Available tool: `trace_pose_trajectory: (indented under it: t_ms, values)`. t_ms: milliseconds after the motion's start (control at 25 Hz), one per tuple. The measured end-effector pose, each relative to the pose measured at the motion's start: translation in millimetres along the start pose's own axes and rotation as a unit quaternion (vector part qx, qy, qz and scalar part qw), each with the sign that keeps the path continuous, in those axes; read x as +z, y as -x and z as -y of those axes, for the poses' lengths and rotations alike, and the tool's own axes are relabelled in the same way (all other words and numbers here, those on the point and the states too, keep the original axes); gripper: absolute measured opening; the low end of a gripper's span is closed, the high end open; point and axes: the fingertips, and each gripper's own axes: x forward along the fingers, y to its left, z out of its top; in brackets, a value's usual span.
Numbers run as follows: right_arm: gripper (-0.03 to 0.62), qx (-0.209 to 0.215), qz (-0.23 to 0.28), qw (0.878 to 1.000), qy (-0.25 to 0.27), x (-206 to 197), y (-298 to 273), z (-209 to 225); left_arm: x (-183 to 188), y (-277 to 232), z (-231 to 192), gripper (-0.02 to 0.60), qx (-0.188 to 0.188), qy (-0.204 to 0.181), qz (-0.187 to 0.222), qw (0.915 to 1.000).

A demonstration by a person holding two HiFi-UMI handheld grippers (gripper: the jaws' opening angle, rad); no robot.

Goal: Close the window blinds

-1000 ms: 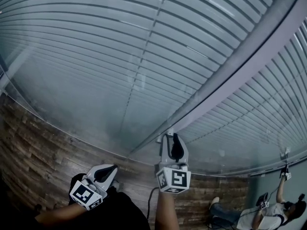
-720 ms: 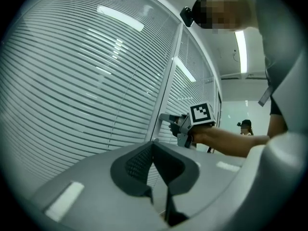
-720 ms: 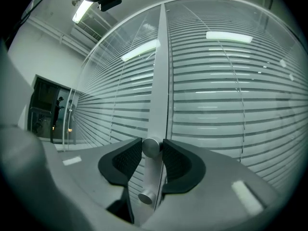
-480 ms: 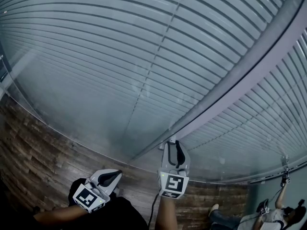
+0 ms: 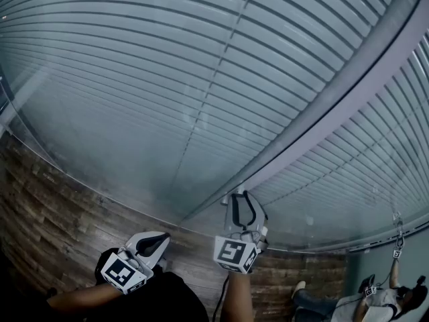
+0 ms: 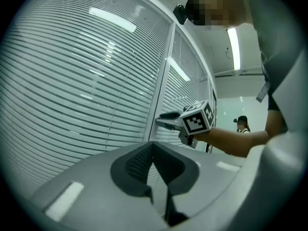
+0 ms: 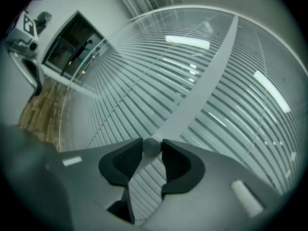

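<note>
Grey knob (image 7: 151, 146) on the frame (image 5: 335, 99), 6 o'clock in head view, is clenched by my right gripper (image 5: 242, 196). Its cube has rolled since 1 second ago, so the blinds (image 5: 167, 79) are likely tilting shut. At 7 o'clock my left gripper (image 5: 159, 239) is pinched together, empty.

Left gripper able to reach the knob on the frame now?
Probably not. The right gripper clamps the knob, its jaws having just been closing on it, so little is free to grab. The left gripper hangs off to its left, shut and empty.
</note>
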Motion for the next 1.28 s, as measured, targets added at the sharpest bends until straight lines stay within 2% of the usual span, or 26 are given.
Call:
trace_pose_trajectory:
  t_ms: [160,280,320,400,480,560,720,840,880,920,960,1000,1040,1120,1160,1280]
  values:
    - [0.129,-0.005,-0.010,0.998,0.064,-1,0,-2,2,5,-4,-0.002,0.011,0.000,0.007,0.9999]
    - [0.130,-0.004,-0.011,0.999,0.052,0,1,-2,2,8,-5,-0.002,0.017,0.005,0.008,0.9998]
    - [0.132,-0.002,-0.011,1.000,0.028,-2,2,-1,2,9,-5,-0.002,0.019,0.008,0.008,0.9998]
    - [0.145,0.007,-0.001,0.998,-0.056,-7,5,0,2,10,-4,-0.002,0.020,0.011,0.010,0.9997]
    - [0.189,0.015,0.021,0.984,-0.175,-11,10,3,1,11,-2,-0.002,0.020,0.015,0.012,0.9996]
    - [0.189,0.021,0.046,0.953,-0.298,-15,13,6,0,10,0,-0.002,0.018,0.019,0.013,0.9996]
    - [0.178,0.032,0.087,0.871,-0.483,-18,9,8,-3,7,3,-0.002,0.014,0.021,0.010,0.9996]
    - [0.165,0.044,0.112,0.803,-0.584,-11,7,8,-3,9,4,-0.002,0.017,0.020,0.011,0.9996]
    - [0.148,0.043,0.117,0.787,-0.604,-10,6,9,-3,10,4,-0.002,0.018,0.019,0.011,0.9996]
    - [0.142,0.039,0.118,0.779,-0.614,-10,5,10,-4,12,4,-0.002,0.020,0.019,0.009,0.9996]
    - [0.132,0.032,0.117,0.777,-0.618,-10,4,11,-5,13,3,-0.002,0.023,0.019,0.006,0.9995]
    - [0.119,0.025,0.114,0.779,-0.616,-12,3,12,-6,14,2,-0.002,0.025,0.019,0.004,0.9995]
    - [0.133,0.020,0.112,0.783,-0.611,-13,2,13,-6,14,0,-0.002,0.028,0.017,0.004,0.9994]
    - [0.130,0.016,0.110,0.801,-0.588,-14,1,12,-5,16,-4,-0.002,0.032,0.014,0.007,0.9994]
    - [0.130,0.014,0.105,0.819,-0.564,-14,1,11,-5,16,-4,-0.002,0.033,0.014,0.008,0.9993]
    - [0.130,0.005,0.072,0.897,-0.437,-12,2,9,-3,17,-3,-0.002,0.032,0.013,0.006,0.9994]
